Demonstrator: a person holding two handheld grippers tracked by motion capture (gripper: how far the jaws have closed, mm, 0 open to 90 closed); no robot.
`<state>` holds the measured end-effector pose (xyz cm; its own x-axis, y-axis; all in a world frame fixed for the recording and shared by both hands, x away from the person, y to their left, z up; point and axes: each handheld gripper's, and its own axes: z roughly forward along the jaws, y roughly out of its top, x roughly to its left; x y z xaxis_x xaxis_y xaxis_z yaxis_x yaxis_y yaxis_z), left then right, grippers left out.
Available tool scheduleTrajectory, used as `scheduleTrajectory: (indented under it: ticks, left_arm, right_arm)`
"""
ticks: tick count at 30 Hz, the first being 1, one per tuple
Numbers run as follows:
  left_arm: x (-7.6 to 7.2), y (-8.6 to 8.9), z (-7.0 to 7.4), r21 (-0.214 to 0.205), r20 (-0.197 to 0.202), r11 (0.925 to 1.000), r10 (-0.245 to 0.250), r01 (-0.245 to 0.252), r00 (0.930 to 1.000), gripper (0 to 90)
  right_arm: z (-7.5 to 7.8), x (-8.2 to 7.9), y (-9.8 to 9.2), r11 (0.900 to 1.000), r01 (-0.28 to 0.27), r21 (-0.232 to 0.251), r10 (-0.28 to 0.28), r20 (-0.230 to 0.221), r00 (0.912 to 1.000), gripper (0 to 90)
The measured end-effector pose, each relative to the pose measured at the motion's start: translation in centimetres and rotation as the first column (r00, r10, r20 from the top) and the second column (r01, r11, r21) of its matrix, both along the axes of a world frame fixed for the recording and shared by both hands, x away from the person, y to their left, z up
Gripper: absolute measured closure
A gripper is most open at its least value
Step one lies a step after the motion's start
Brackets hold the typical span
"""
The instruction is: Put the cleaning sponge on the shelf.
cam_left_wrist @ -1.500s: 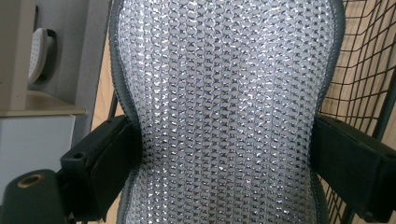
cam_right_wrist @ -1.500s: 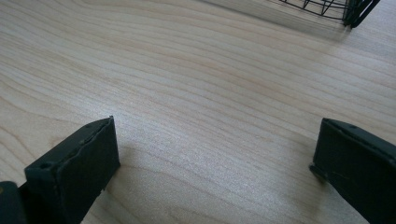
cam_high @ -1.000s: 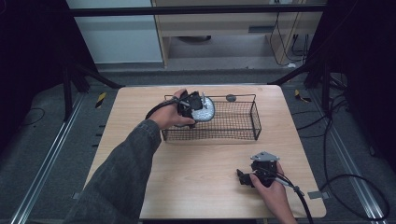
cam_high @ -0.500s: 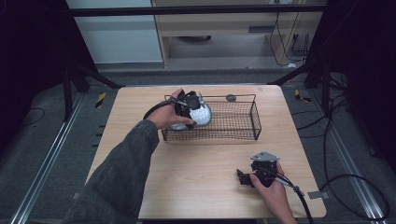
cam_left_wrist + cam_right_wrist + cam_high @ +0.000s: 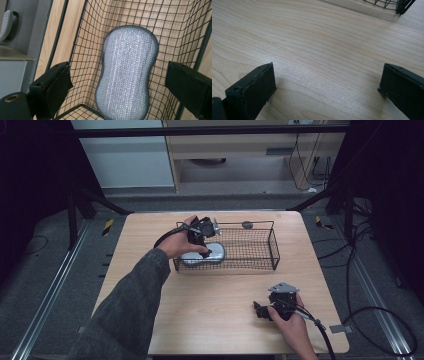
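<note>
Silver mesh scouring pad (image 5: 126,72) lying flat on the floor of a black wire basket (image 5: 260,251) at its left end, on a pale wooden counter (image 5: 210,295). Left tongs (image 5: 204,240) above the pad, spread wide, pad between the jaws but untouched. Right tongs (image 5: 260,310) resting low at the counter's near right, also agape, well apart from the basket. No brand, label or lettering legible on anything.
</note>
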<state>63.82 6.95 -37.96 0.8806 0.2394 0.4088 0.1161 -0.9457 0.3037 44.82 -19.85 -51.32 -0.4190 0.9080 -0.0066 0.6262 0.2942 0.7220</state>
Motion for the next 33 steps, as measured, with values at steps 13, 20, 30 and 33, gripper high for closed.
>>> scheduleTrajectory:
  ticks: [13,20,30,33]
  left_arm:
    - [-0.8,-0.1,0.5,-0.017,0.027,0.9998,-0.004,0.004,0.9996,5.6]
    - [-1.2,-0.2,0.4,-0.017,0.034,0.9999,-0.001,0.001,0.9994,4.4]
    - [-2.2,-0.3,0.6,-0.025,0.051,0.9997,0.003,-0.002,0.9987,4.1]
    - [-2.5,-0.3,0.6,-0.02,0.057,0.9998,-0.005,0.006,0.9984,4.1]
  right_arm:
    - [0.0,0.0,0.0,1.0,0.0,0.001,0.0,0.0,1.0,0.5]
    - [0.0,0.0,0.0,1.0,0.0,0.0,0.0,0.0,1.0,0.5]
    - [0.0,0.0,0.0,1.0,0.001,0.0,-0.001,0.0,1.0,0.5]
    - [0.0,0.0,0.0,1.0,0.001,0.0,-0.001,0.0,1.0,0.4]
